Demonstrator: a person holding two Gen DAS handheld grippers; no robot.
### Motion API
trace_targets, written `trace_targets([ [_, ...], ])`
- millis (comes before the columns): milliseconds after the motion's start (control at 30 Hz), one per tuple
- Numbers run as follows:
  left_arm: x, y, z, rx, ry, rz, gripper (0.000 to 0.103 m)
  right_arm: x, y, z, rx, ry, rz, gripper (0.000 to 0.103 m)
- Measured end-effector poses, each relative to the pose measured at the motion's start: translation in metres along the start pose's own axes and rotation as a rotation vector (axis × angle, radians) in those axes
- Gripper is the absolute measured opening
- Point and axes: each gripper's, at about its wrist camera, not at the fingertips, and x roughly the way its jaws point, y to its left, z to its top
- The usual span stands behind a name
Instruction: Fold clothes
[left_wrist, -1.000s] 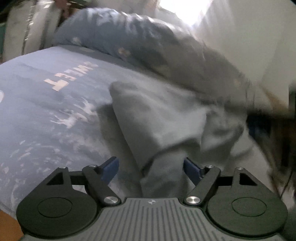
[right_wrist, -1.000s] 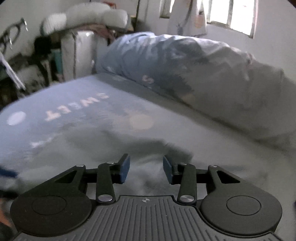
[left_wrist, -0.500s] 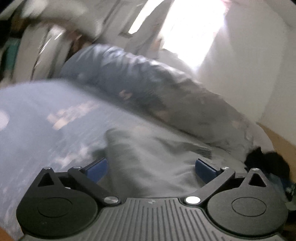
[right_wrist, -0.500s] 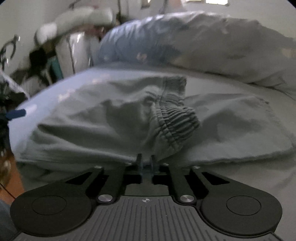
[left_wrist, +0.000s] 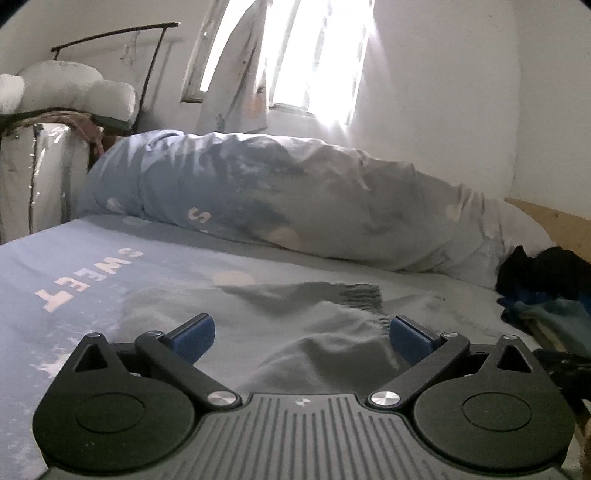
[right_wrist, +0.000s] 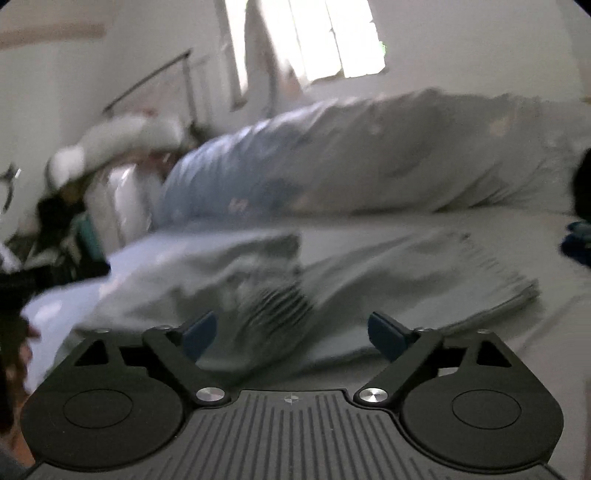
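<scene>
While our left gripper and right gripper both gape empty, grey trousers lie on the bed sheet; beyond them a rumpled duvet, dark clothes beside.

At twelve o'clock the rolled duvet blocks me; dark clothes pile stands at three; bedsheet at ten is free.

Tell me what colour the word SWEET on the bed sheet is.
Pale pink, on the blue bed sheet; the SWEET lettering is sharpest in the left wrist view.
</scene>
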Motion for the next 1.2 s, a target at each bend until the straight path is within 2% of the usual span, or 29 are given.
trace_targets([
  [67,0.014,-0.007,-0.006,0.022,0.025,0.036,0.103,-0.003,-0.013,0.002,0.037,-0.021,-0.041,0.100],
  [167,0.050,-0.013,-0.026,0.046,0.204,0.110,0.103,-0.013,-0.038,0.008,0.113,-0.061,-0.121,0.103],
  [200,0.056,-0.014,-0.033,0.061,0.227,0.130,0.103,-0.016,-0.049,0.010,0.148,-0.076,-0.142,0.103],
  [267,0.058,-0.022,-0.040,0.117,0.203,0.169,0.103,-0.021,-0.070,0.014,0.228,-0.086,-0.164,0.103],
  [367,0.049,-0.029,-0.040,0.135,0.162,0.157,0.103,-0.025,-0.099,0.016,0.386,-0.119,-0.170,0.103],
  [467,0.037,-0.028,-0.036,0.138,0.122,0.154,0.103,-0.020,-0.116,0.015,0.517,-0.122,-0.127,0.103],
  [533,0.031,-0.023,-0.031,0.129,0.107,0.194,0.103,-0.011,-0.118,0.014,0.547,-0.108,-0.062,0.103],
  [600,0.022,-0.011,-0.025,0.096,0.101,0.227,0.103,0.000,-0.109,0.012,0.530,-0.079,0.005,0.103],
  [767,0.001,0.026,-0.019,0.024,0.142,0.244,0.103,0.040,-0.072,-0.002,0.439,0.037,0.162,0.103],
  [833,-0.005,0.044,-0.014,-0.053,0.141,0.230,0.103,0.058,-0.056,-0.012,0.428,0.090,0.215,0.103],
  [867,-0.007,0.055,-0.010,-0.104,0.138,0.198,0.103,0.067,-0.048,-0.016,0.428,0.111,0.233,0.103],
  [933,-0.004,0.073,-0.003,-0.176,0.149,0.143,0.103,0.085,-0.036,-0.020,0.418,0.124,0.263,0.103],
  [1033,0.003,0.093,0.002,-0.231,0.155,0.111,0.103,0.114,-0.024,-0.025,0.421,0.142,0.302,0.103],
  [1133,0.004,0.102,-0.001,-0.280,0.137,0.113,0.103,0.145,-0.020,-0.038,0.465,0.192,0.272,0.103],
  [1200,0.003,0.107,-0.004,-0.319,0.122,0.118,0.103,0.151,-0.016,-0.046,0.500,0.187,0.283,0.103],
])
